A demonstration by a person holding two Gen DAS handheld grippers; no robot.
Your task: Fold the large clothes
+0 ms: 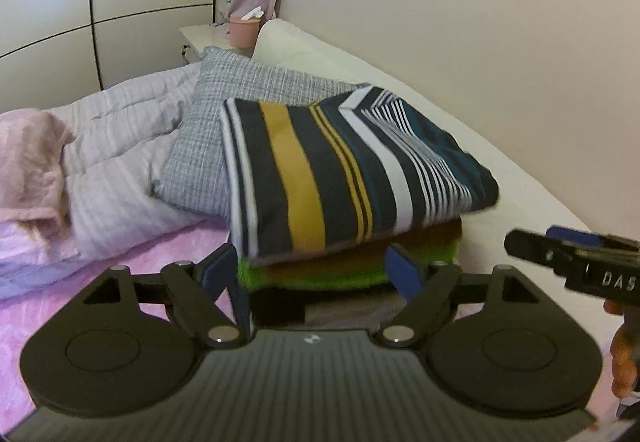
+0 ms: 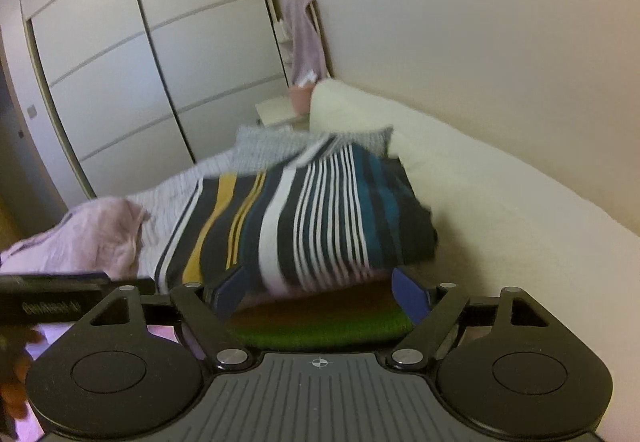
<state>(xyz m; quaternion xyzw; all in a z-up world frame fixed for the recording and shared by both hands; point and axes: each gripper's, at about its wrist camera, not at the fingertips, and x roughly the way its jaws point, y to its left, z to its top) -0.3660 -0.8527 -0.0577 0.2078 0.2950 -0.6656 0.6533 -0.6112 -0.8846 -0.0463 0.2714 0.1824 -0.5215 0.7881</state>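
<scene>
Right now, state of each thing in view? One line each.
Striped garment: folded, on top of the stack.
Stack: brown and green folded layers under it, on the bed.
Pillow: lying behind the stack.
Left gripper: open, nothing held.
Right gripper: open, nothing held.
Pink cloth: crumpled, unfolded.

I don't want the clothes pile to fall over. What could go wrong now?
The striped shirt sits on top of the folded stack and hangs past its edge, so it might slide off. The left hand-held gripper and the right hand-held gripper are open close to the stack, and a bump could topple it.
</scene>
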